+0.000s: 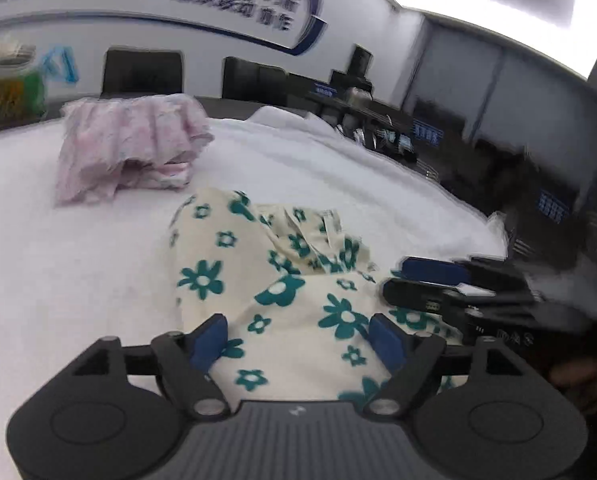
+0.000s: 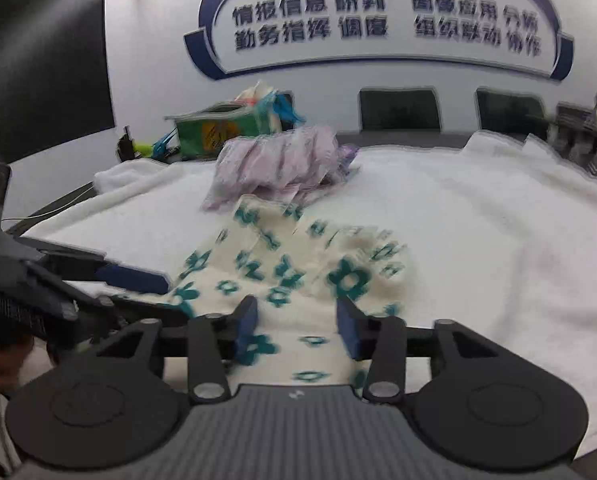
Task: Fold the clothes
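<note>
Garment (image 1: 282, 280) between both tools | left tool (image 1: 298, 336) agape | right tool (image 2: 296, 330) agape

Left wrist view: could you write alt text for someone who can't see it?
A cream garment with teal flowers lies on a white towel-covered table, between the open blue pads of the left tool. A crumpled pink garment sits behind it.

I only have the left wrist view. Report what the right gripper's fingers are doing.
Observer: The right gripper has its fingers apart; the cream garment with teal flower print lies between them, not pinched.
Operator: Name what stands behind the crumpled pink cloth.
Observer: A green box heaped with colourful bits, behind the pink cloth toward the left.
Operator: Describe the wall left of that.
Observer: A large black wall screen hangs there.
</note>
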`<act>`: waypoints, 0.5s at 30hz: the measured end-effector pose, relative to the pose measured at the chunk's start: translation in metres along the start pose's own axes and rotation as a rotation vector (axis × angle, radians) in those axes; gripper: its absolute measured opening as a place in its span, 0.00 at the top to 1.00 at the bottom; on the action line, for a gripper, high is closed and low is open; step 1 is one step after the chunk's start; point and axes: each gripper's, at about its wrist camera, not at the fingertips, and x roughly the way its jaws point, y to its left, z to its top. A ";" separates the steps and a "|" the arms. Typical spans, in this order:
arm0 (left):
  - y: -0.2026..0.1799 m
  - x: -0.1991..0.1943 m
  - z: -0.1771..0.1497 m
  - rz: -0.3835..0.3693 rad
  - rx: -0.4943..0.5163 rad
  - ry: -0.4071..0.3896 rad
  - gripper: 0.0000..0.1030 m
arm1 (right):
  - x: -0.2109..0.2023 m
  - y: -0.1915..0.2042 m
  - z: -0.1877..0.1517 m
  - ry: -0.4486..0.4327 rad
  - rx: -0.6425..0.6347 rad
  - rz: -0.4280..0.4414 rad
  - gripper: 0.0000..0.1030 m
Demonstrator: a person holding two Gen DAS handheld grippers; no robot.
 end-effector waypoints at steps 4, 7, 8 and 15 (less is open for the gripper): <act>0.008 -0.038 -0.006 0.004 0.082 -0.059 0.22 | -0.050 0.001 0.005 -0.094 -0.145 0.002 0.26; 0.012 -0.058 -0.020 -0.062 0.133 -0.041 0.13 | -0.081 0.013 -0.006 -0.114 -0.366 0.116 0.21; 0.012 -0.062 -0.027 -0.068 0.137 -0.019 0.13 | -0.086 0.017 -0.011 -0.103 -0.419 0.141 0.20; -0.010 -0.075 -0.067 -0.097 0.180 -0.067 0.14 | -0.100 0.000 -0.036 -0.028 -0.323 0.162 0.20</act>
